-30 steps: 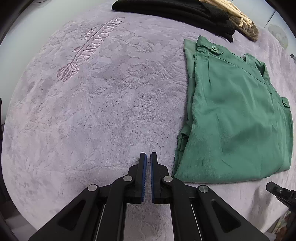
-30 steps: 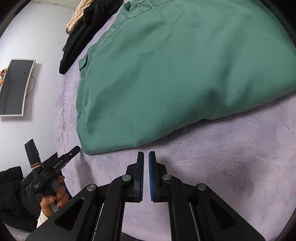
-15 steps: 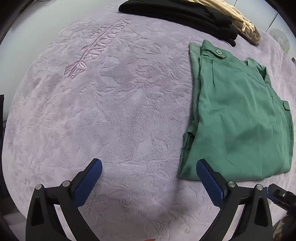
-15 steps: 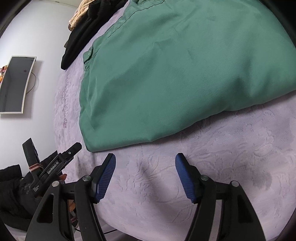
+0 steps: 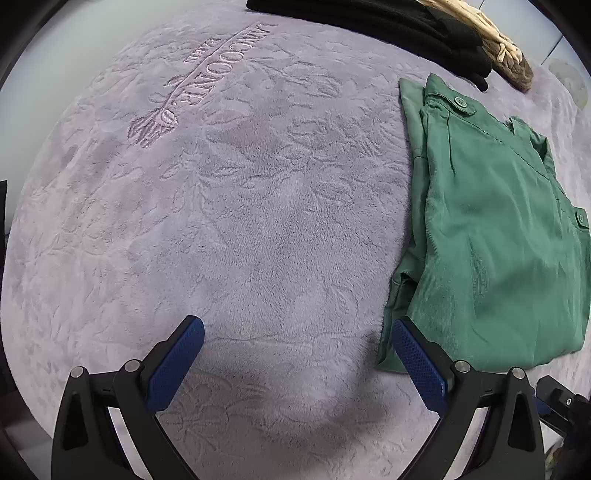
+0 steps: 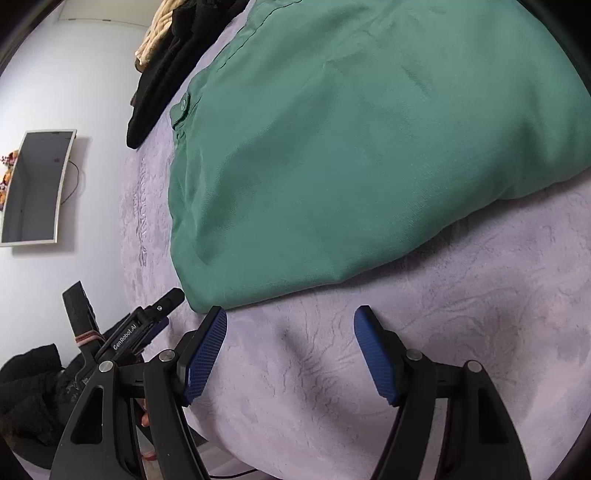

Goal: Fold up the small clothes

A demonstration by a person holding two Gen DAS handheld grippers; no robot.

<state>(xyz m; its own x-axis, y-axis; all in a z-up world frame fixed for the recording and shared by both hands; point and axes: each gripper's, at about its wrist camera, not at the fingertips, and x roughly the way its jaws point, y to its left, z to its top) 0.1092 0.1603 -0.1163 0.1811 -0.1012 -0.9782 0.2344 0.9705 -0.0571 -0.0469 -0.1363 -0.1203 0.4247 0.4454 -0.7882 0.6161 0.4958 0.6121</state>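
A folded green garment with buttons lies flat on the lilac plush blanket. It fills the upper part of the right wrist view. My left gripper is open and empty, low over the blanket; its right finger sits at the garment's near left corner. My right gripper is open and empty, just in front of the garment's near edge, its left finger by the same corner. The left gripper also shows in the right wrist view.
A pile of black clothes and a beige knit item lie at the blanket's far edge. The blanket has embroidered lettering. A wall screen hangs to the left, with dark clothing below it.
Both grippers went from shut to wide open over the last second. Both have moved slightly closer to the garment's near corner. The garment has not moved.
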